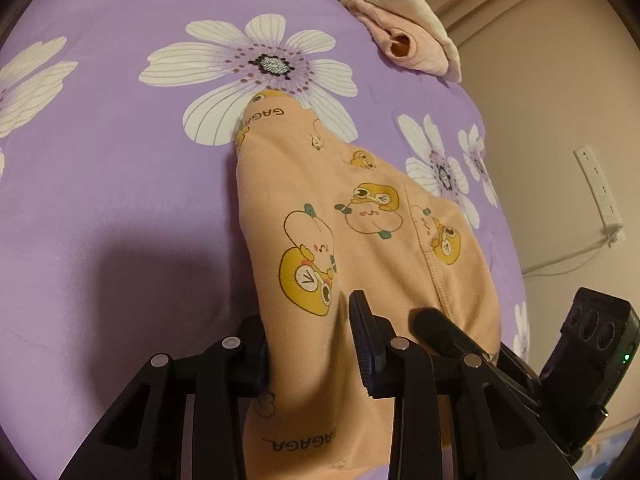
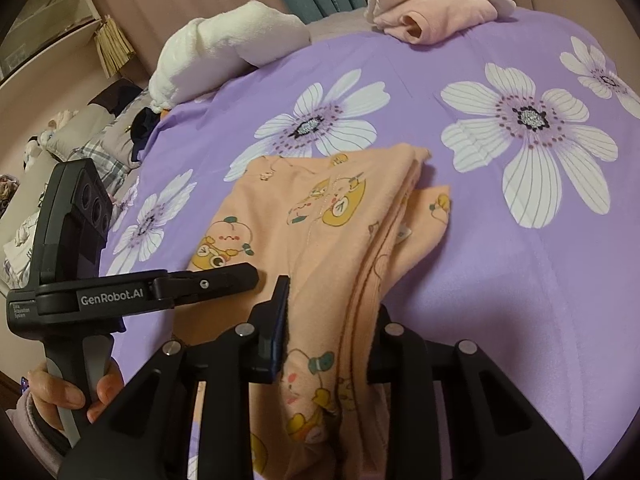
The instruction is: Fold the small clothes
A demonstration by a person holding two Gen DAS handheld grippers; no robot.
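A small peach garment printed with yellow cartoon frogs lies partly folded on a purple flowered bedsheet. My left gripper is shut on its near edge, the cloth bunched between the fingers. My right gripper is shut on the same garment at another near edge, lifting a fold. The right gripper shows in the left wrist view just right of the left one; the left gripper shows at the left of the right wrist view.
A folded pink garment with a cream cloth sits at the bed's far edge. A white plush towel lies at the back left. A power strip hangs on the wall to the right. Clutter lies beyond the bed's left side.
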